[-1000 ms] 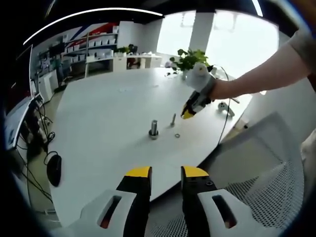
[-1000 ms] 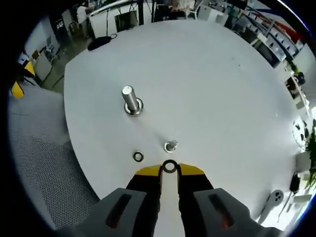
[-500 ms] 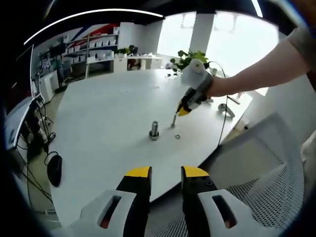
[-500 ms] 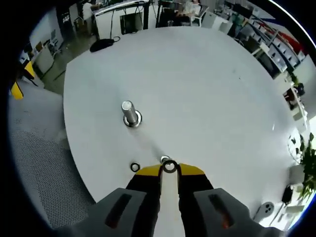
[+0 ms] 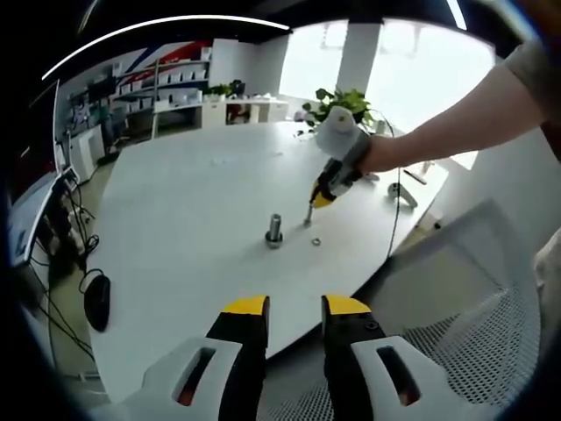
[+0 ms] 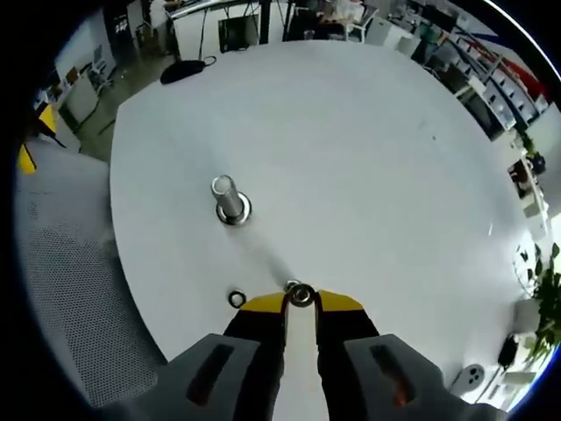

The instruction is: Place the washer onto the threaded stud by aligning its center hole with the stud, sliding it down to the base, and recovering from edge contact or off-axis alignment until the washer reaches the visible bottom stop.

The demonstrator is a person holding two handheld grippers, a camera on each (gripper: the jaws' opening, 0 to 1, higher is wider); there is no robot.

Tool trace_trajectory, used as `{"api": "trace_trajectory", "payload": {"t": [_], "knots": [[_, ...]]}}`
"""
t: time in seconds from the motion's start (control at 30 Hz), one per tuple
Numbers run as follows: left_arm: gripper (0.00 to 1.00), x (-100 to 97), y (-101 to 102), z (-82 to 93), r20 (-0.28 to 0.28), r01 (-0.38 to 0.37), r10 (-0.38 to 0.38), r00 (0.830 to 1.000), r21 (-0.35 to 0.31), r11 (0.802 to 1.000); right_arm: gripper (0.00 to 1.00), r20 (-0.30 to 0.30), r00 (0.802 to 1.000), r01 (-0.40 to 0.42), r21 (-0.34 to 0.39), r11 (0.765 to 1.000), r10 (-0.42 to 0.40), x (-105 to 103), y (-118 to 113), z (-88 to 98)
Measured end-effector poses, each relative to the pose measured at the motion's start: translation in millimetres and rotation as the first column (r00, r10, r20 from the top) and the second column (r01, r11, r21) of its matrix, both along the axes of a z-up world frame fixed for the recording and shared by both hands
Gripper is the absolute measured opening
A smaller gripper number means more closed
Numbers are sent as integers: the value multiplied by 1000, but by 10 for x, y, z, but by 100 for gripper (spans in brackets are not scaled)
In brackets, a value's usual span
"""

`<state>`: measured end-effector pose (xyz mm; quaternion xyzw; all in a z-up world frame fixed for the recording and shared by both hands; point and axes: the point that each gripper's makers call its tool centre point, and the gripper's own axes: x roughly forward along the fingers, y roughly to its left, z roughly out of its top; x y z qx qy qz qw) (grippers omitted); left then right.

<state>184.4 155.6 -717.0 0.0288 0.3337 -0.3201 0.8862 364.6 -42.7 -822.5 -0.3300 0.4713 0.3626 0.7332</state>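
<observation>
Between right tongs, washer over stud.

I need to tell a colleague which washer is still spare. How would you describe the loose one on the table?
On the white round table, find the tall stud. Nearer the right gripper lies a small dark ring, the loose washer, flat on the table; the other washer is pinched in the jaws.
</observation>
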Motion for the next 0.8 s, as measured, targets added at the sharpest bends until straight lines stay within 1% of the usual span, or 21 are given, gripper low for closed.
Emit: {"api": "trace_trajectory", "payload": {"t": [0.17, 0.33, 0.4, 0.5, 0.67, 0.8], "knots": [[21, -1, -2, -7, -3, 1, -1, 1000, 2, 1000, 14, -15, 1000, -9, -16, 1000, 9, -11, -11, -60], [21, -5, -2, -11, -5, 0, 0, 1000, 3, 1000, 14, -31, 999, -12, -32, 999, 11, 1, -14, -157], [21, -9, -1, -14, -6, 0, 0, 1000, 4, 1000, 14, -46, 999, -9, -37, 999, 7, -10, -8, -206], [21, -11, 6, -18, -8, -2, 2, 1000, 5, 1000, 15, -61, 998, -26, -52, 998, 23, -20, -5, -295], [21, -17, 8, -31, -15, -2, 2, 1000, 9, 1000, 15, -82, 997, -21, -56, 998, 16, -51, 7, -389], [21, -18, 8, -34, -19, 0, 1, 1000, 11, 1000, 15, -87, 996, -22, -58, 998, 17, -54, 8, -420]]}}
